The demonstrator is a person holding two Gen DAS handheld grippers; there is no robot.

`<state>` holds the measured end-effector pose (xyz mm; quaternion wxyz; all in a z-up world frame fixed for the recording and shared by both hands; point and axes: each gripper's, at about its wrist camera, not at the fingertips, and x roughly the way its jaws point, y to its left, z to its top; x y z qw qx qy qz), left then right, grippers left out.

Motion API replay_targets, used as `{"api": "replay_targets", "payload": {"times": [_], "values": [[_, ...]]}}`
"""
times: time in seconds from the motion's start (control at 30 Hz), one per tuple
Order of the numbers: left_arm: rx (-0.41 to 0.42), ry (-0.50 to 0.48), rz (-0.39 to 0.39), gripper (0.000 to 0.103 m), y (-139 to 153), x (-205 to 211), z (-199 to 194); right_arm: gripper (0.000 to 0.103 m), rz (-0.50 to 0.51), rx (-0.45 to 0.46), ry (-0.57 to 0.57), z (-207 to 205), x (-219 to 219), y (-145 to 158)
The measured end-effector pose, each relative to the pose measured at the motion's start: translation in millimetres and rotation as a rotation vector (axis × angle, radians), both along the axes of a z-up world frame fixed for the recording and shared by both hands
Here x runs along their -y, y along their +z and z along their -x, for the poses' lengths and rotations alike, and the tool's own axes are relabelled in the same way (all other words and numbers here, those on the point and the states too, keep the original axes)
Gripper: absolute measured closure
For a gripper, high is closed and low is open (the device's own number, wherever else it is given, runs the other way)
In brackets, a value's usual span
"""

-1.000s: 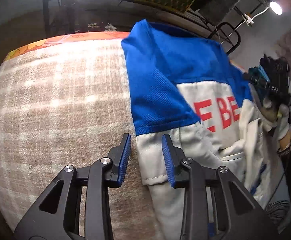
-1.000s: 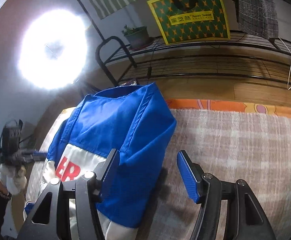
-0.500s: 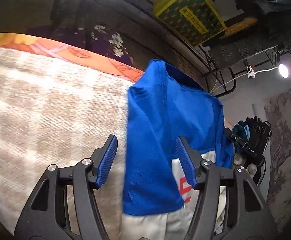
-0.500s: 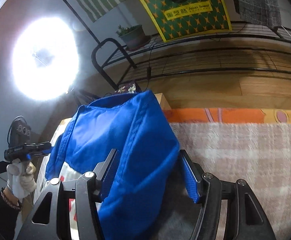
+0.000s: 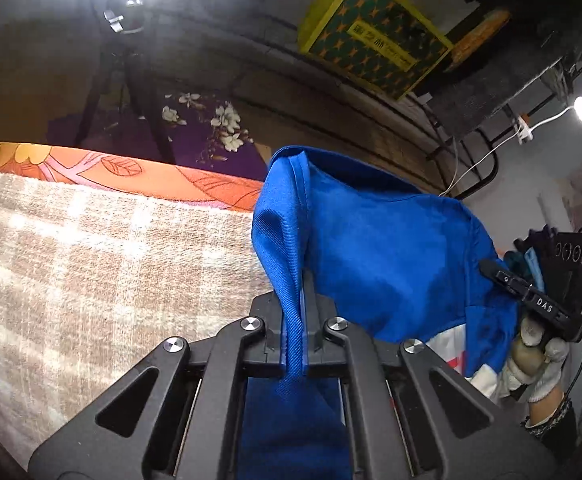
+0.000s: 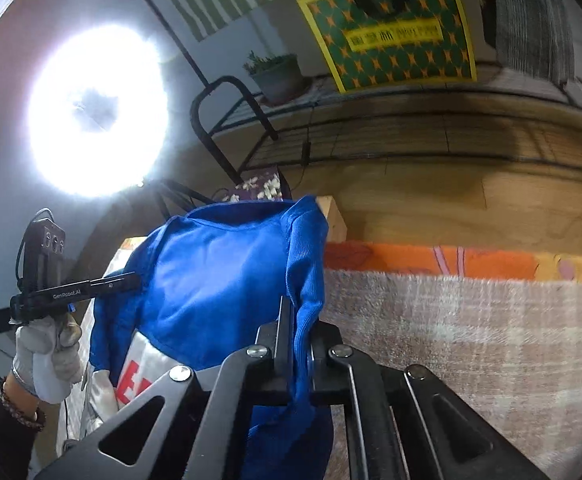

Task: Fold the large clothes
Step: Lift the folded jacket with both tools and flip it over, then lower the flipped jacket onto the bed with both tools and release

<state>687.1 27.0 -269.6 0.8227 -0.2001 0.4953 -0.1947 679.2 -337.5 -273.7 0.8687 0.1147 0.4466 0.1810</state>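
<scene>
Blanket (image 5: pixel 91 264): checked beige, spread flat under the garment.
Jacket (image 5: pixel 375 256): blue and white, raised off the blanket, hanging between both grippers.
Left gripper (image 5: pixel 294 344): jaws just closed, pinching the blue edge.
Right gripper (image 6: pixel 297 356): jaws just closed, clamping a blue fold.

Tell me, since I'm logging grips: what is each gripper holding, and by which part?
Both are shut on the blue jacket: the left gripper pinches one blue edge seam, the right gripper the opposite blue edge.
</scene>
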Motion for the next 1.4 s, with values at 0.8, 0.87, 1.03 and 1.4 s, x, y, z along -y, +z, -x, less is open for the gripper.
{"api": "replay_targets", "payload": {"times": [0.8,0.87,1.03,1.4], "values": [[0.217,-0.046,0.060,0.102,141.3,-35.1,226.6,0.103,0.076,0.192,0.068,211.3,-35.6,162.2],[0.218,-0.044,0.057,0.102,140.5,-38.5,248.1,0.103,0.085,0.196,0.070,237.6,-40.6,163.1],[0.206,-0.046,0.039,0.102,129.2,-43.7,300.3,0.103,0.081,0.193,0.083,293.9,-48.9,157.9],[0.161,-0.092,-0.083,0.102,105.8,-78.9,414.9,0.073,0.081,0.190,0.124,419.6,-37.5,152.5]]}}
